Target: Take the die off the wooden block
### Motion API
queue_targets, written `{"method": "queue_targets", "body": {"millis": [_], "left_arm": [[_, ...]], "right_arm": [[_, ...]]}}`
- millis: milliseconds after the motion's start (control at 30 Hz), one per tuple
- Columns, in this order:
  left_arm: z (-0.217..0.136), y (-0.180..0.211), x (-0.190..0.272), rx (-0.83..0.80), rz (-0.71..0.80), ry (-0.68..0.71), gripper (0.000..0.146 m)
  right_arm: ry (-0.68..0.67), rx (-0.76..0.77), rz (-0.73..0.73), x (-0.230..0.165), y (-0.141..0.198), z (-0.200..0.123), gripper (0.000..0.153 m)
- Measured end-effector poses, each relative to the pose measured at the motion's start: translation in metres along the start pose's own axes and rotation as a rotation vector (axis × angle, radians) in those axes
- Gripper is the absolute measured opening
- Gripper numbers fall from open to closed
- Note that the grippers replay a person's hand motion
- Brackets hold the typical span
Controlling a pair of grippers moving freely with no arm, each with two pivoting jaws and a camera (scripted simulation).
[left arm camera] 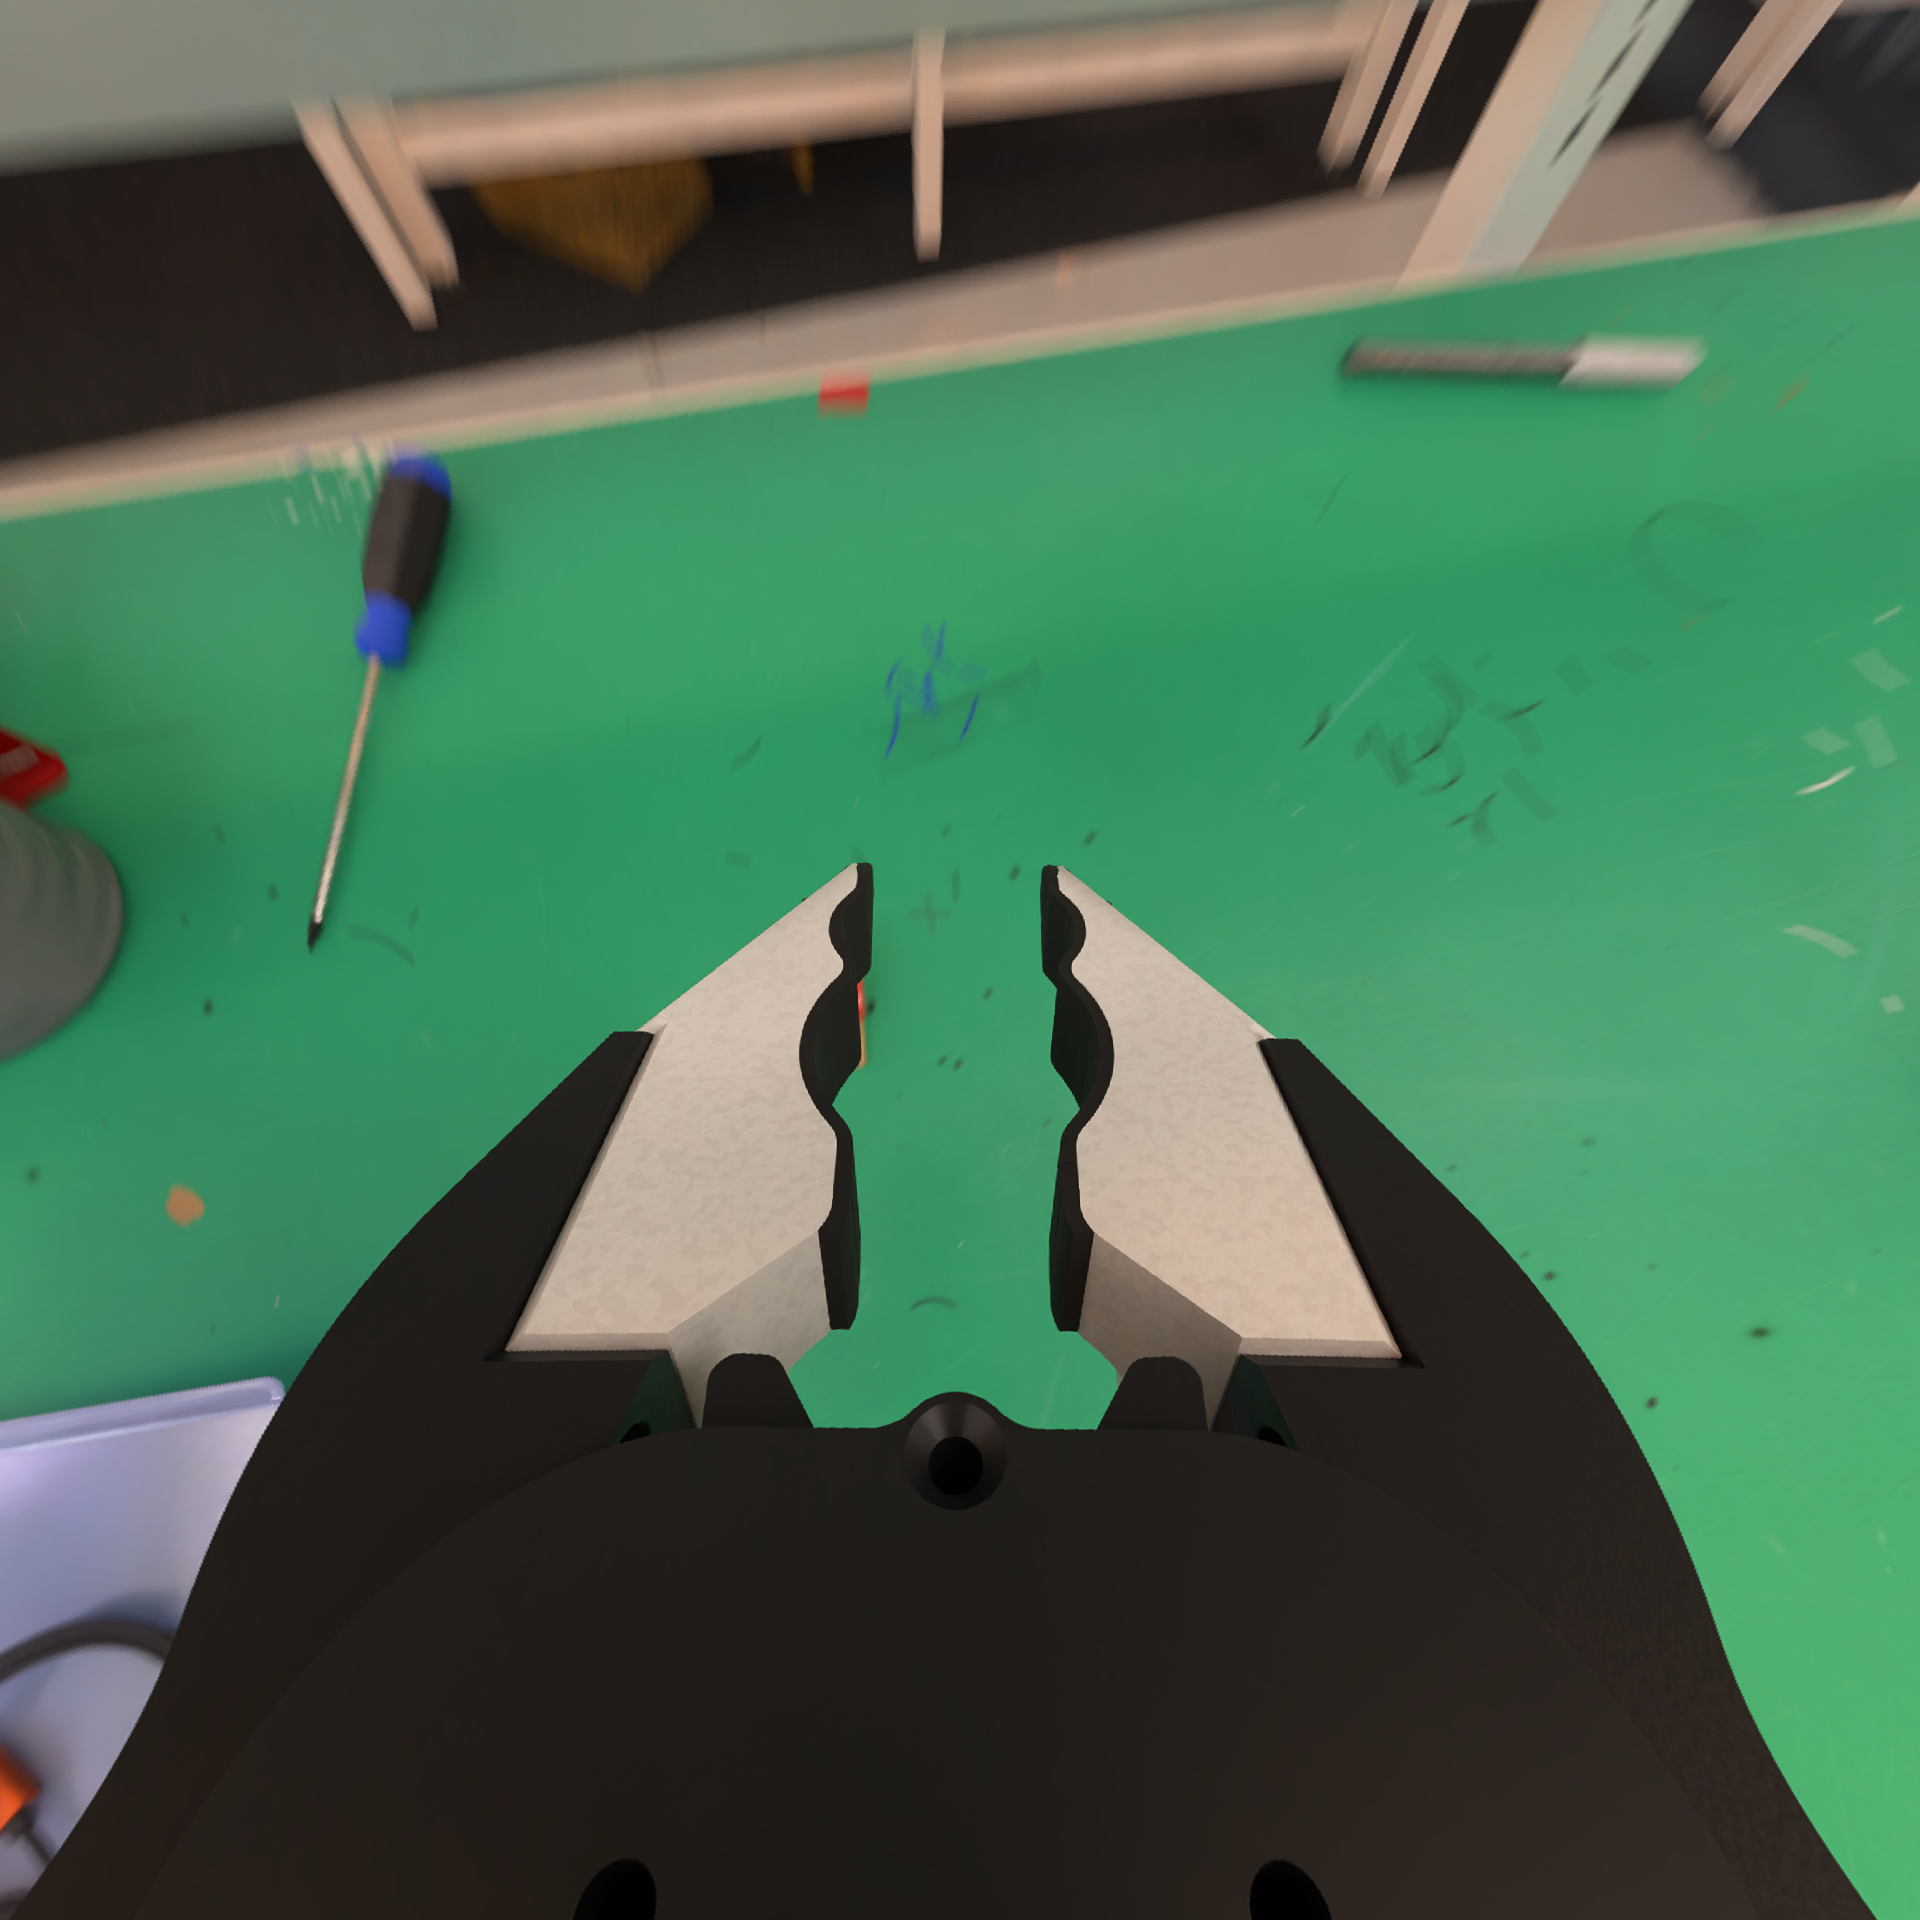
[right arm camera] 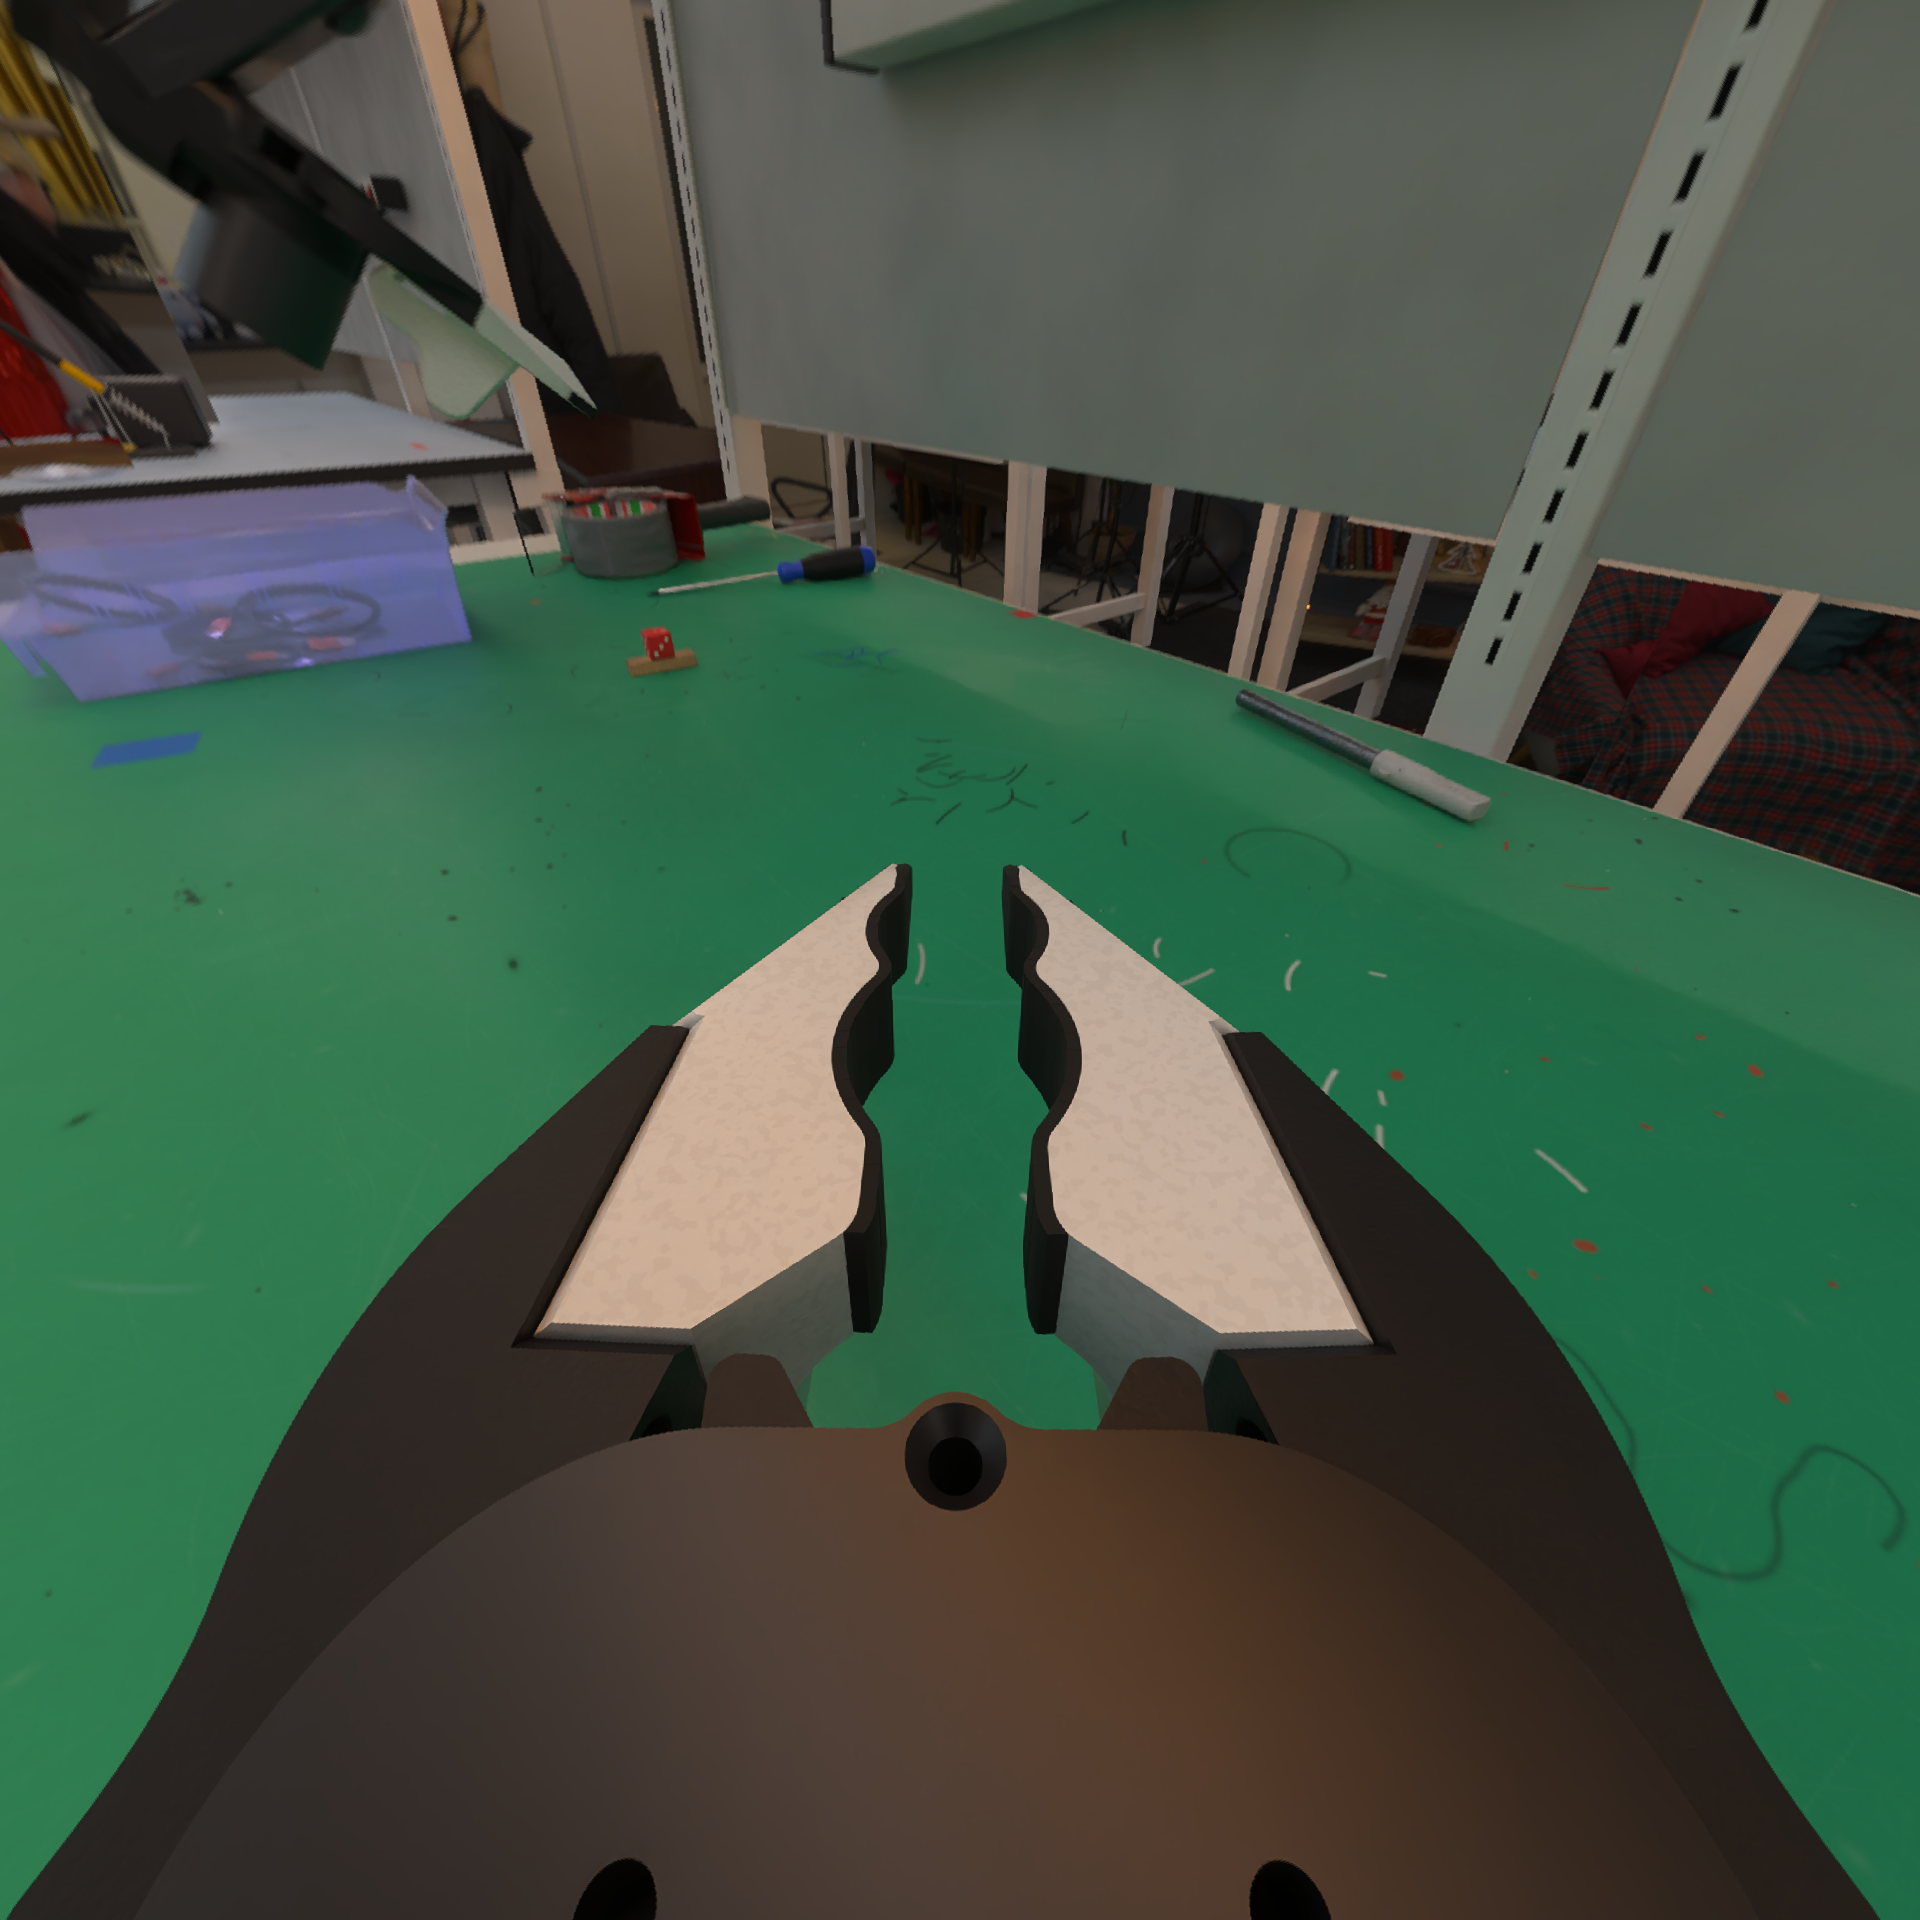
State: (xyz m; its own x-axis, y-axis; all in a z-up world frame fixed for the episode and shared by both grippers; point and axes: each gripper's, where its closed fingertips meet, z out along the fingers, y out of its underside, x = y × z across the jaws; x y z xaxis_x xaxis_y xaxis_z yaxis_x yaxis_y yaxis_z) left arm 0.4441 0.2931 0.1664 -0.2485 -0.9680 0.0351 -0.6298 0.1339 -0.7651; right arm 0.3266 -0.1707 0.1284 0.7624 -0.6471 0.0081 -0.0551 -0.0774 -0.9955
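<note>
A small red die (right arm camera: 657, 643) sits on a thin wooden block (right arm camera: 665, 663) on the green table (right arm camera: 416, 935), far ahead and to the left in the right wrist view. My right gripper (right arm camera: 957, 883) is open and empty, low over the table and far from the die. My left gripper (left arm camera: 957, 883) is open and empty, looking down at the table. A thin red and orange sliver (left arm camera: 861, 1023) shows at the inner edge of its left finger; the rest is hidden behind the finger. The left gripper also shows in the right wrist view (right arm camera: 561, 384), high above the die.
A blue-and-black screwdriver (left arm camera: 400, 561) (right arm camera: 821, 566) lies at the far left. A grey-and-white marker (left arm camera: 1517, 362) (right arm camera: 1371, 764) lies near the table's far edge. A clear plastic box (right arm camera: 239, 592) with cables and a grey tape roll (right arm camera: 623, 535) stand at the left.
</note>
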Motion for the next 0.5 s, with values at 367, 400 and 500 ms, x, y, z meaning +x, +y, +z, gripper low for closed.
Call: {"method": "queue_targets", "body": {"millis": [367,400,500], "left_arm": [[0.094,0.088,-0.035,-0.616,-0.091,-0.111,0.031],[0.096,0.091,-0.037,-0.636,-0.095,-0.125,0.031],[0.098,0.092,-0.04,-0.657,-0.111,-0.146,0.028]], "right_arm": [[-0.002,-0.059,0.008,0.005,0.02,0.003,0.015],[-0.005,-0.061,0.016,0.006,0.022,0.003,0.014],[-0.015,-0.069,0.03,0.005,0.025,0.004,0.014]]}}
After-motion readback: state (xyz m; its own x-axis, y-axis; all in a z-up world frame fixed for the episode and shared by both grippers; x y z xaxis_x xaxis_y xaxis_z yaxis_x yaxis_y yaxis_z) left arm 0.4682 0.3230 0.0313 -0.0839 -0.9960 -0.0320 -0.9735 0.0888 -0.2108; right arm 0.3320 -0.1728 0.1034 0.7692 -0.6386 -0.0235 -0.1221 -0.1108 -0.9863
